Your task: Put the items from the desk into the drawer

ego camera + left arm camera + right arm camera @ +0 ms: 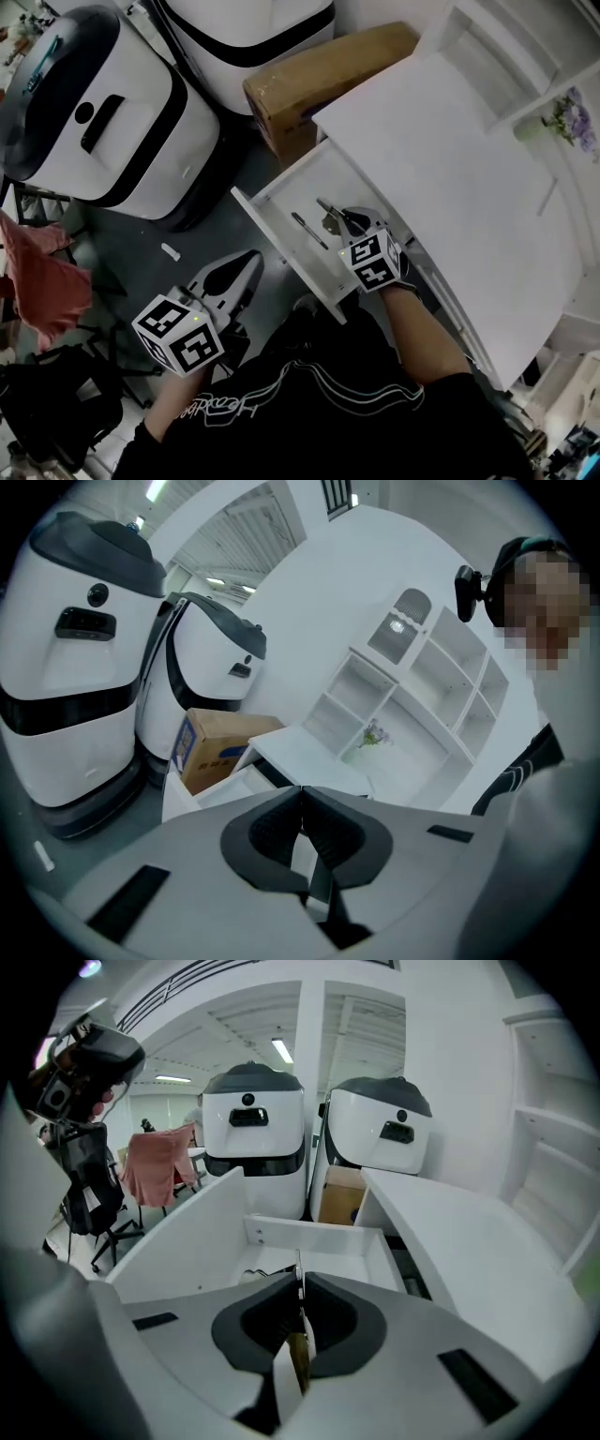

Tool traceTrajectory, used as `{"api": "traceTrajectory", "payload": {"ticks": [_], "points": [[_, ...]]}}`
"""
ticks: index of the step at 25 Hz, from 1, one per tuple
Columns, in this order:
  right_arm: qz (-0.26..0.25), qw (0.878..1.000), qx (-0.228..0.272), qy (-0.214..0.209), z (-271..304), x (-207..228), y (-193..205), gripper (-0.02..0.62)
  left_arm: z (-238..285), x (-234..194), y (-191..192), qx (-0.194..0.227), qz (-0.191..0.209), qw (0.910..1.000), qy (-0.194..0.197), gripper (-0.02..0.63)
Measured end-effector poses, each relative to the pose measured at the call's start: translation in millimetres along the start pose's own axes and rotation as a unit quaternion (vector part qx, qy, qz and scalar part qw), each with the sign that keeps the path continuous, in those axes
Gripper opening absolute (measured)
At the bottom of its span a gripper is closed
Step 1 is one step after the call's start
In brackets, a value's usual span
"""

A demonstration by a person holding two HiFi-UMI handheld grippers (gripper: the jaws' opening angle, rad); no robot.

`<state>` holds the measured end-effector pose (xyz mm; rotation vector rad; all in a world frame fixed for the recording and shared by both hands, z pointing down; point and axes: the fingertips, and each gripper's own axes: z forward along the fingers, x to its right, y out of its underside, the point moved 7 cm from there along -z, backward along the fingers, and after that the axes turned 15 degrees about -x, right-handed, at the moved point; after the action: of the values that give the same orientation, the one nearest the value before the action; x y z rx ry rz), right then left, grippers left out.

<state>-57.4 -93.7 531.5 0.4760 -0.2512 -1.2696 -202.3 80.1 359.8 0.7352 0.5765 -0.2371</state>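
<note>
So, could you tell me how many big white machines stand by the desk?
2. One white machine stands at the head view's upper left; the second machine is at the top edge, beside the cardboard box. Others may be out of frame.

My right fingers [266,1320] are hiding most of the thin item [300,1353] I am pinching above the drawer [281,202]; it is looking too small and dark to name.

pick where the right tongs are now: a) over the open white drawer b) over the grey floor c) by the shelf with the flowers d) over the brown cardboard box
a: the right tongs are above the open white drawer, shut on a thin tan object.
</note>
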Motion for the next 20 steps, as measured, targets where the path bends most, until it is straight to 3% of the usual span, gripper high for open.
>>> {"api": "traceTrajectory", "payload": {"ticks": [4, 12, 20], "points": [[0.007, 1.000, -0.023, 0.001, 41.0, 7.6, 1.9, 0.048, -2.4, -14.0, 5.9, 0.003, -0.023, 0.9996, -0.019, 0.021], [-0.018, 0.998, -0.044, 0.043, 86.3, 11.9, 4.8, 0.048, 2.1, -37.3, 13.7, 0.002, -0.056, 0.9977, -0.037, 0.021], [-0.045, 0.994, -0.097, 0.024, 112.4, -2.1, 19.8, 0.051, -1.5, -51.5, 10.0, 0.009, -0.068, 0.9967, -0.045, 0.021]]}}
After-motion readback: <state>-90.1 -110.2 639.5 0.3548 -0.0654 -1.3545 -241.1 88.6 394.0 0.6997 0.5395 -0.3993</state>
